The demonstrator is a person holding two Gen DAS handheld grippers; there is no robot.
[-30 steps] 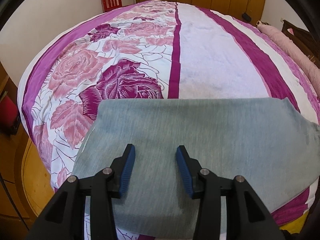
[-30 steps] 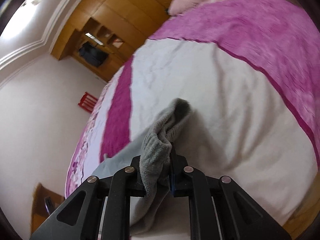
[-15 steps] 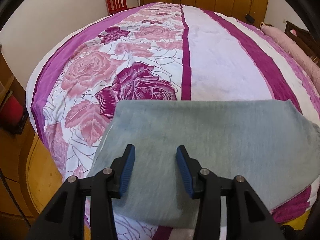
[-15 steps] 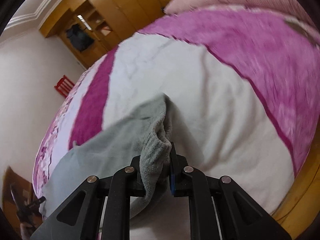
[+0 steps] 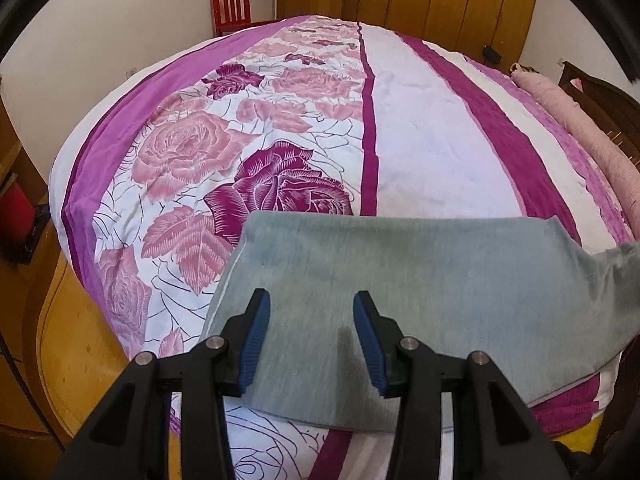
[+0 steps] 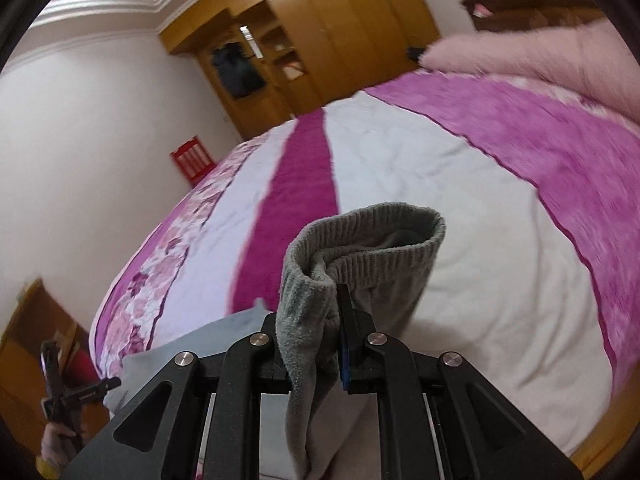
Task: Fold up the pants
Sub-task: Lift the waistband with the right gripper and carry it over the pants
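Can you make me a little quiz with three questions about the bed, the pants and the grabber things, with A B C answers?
1. Where do the grey pants lie?
A. On the flowery bedspread
B. On the red chair
C. On the floor

2. What colour are the left gripper pads?
A. Green
B. Blue
C. Yellow

3. What is the right gripper doing?
A. Open, empty
B. Holding a pillow
C. Clamped on the pants' ribbed end

Answers: 1 A, the pants spread across the bed. 2 B, blue pads show. 3 C, grey fabric is pinched between its jaws.
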